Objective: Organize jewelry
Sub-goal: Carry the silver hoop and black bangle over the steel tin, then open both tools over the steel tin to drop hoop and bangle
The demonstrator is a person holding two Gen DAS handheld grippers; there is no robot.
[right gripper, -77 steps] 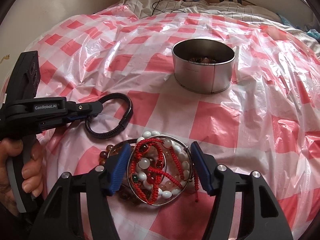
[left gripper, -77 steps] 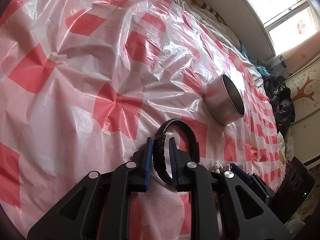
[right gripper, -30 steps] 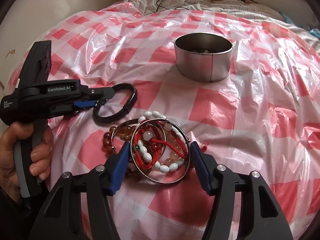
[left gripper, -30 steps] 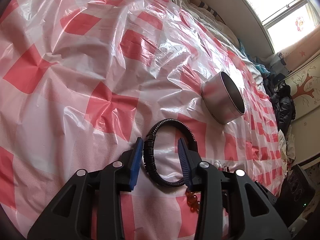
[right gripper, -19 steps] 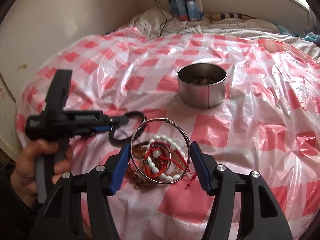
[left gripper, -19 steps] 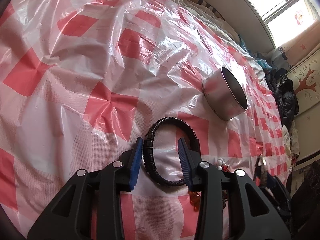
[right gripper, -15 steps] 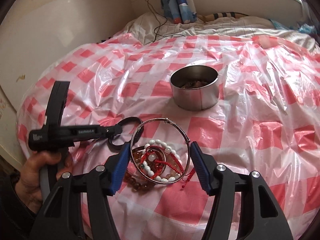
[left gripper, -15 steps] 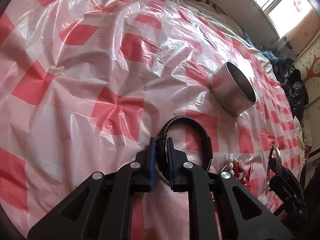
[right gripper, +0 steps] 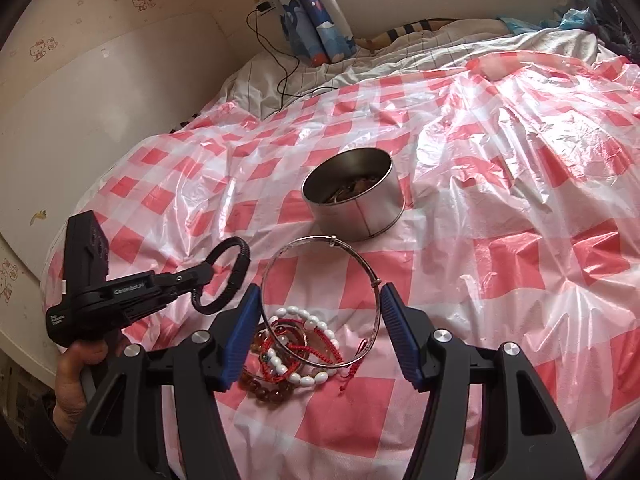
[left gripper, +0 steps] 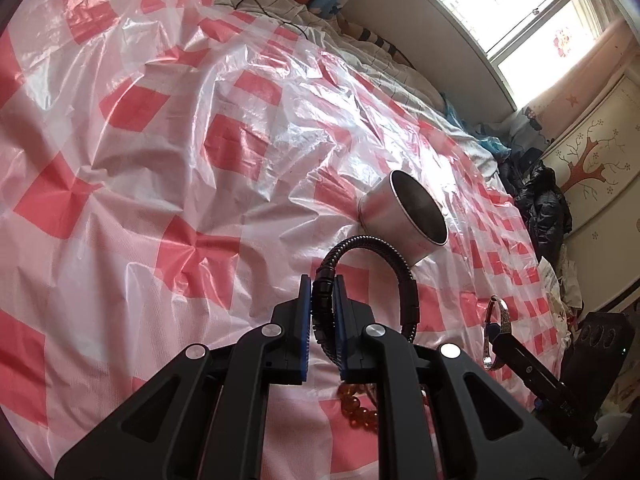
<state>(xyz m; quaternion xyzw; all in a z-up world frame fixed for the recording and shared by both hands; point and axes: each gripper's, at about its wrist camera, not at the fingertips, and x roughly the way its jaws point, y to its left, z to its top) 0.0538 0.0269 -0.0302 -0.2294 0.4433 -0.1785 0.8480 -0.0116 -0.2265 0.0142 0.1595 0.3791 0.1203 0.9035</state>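
- The left gripper (right gripper: pixel 202 274) carries white lettering reading "GenRobot.AI"; a smaller label below it is too small to read.
- The left gripper (left gripper: pixel 323 304) has just been closing and now pinches the black bracelet (left gripper: pixel 404 276), whose loop rises ahead of its fingertips, off the bed (left gripper: pixel 120 200).
- The right gripper (right gripper: pixel 322 320) clamps a silver bangle (right gripper: pixel 276 260) across its width, tilted up.
- Below the bangle, a heap of beads (right gripper: pixel 296 356) lies on the checked sheet.
- The tin (right gripper: pixel 360 216) sits beyond both grippers, jewelry inside.
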